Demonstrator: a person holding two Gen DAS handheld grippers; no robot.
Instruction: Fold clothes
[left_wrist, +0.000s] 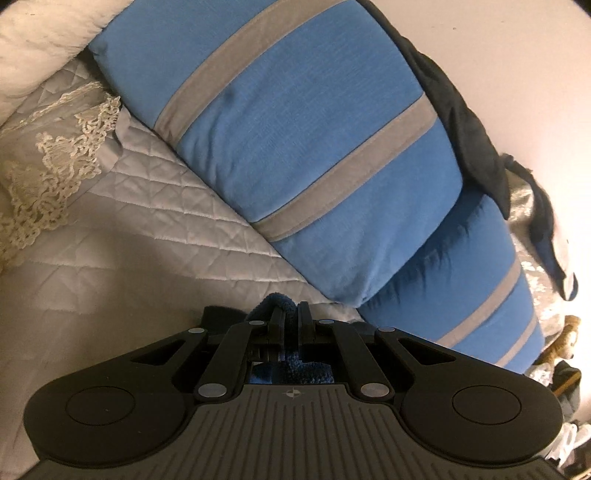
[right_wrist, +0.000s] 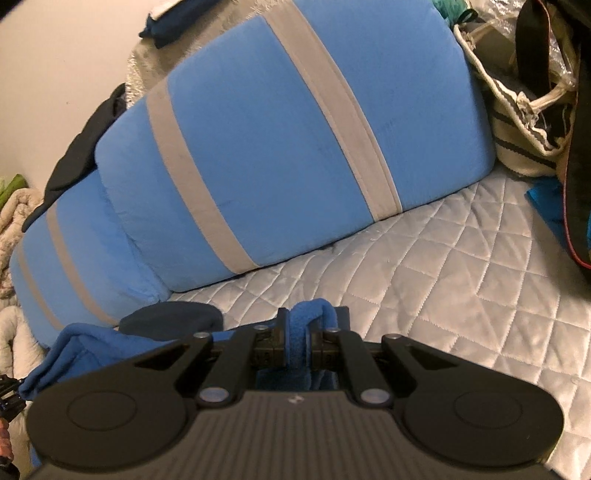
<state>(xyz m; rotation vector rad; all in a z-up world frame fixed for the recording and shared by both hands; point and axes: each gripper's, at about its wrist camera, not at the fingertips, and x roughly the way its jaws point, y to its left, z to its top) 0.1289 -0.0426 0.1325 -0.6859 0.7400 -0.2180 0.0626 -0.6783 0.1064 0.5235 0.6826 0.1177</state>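
A blue fleece garment (right_wrist: 85, 347) is pinched by both grippers above a quilted grey bed cover (right_wrist: 424, 266). My right gripper (right_wrist: 297, 334) is shut on a bunched fold of it, and the rest of the cloth trails off to the left beneath the tool. In the left wrist view my left gripper (left_wrist: 291, 317) is shut on a darker-looking edge of the same blue garment (left_wrist: 275, 301); most of the cloth is hidden under the gripper body.
Two large blue cushions with grey stripes (left_wrist: 295, 140) (right_wrist: 280, 147) lean against the wall behind the bed. Dark clothes (left_wrist: 465, 129) lie on top of them. A lace-trimmed pillow (left_wrist: 48, 166) sits left; a striped canvas bag (right_wrist: 524, 118) sits right.
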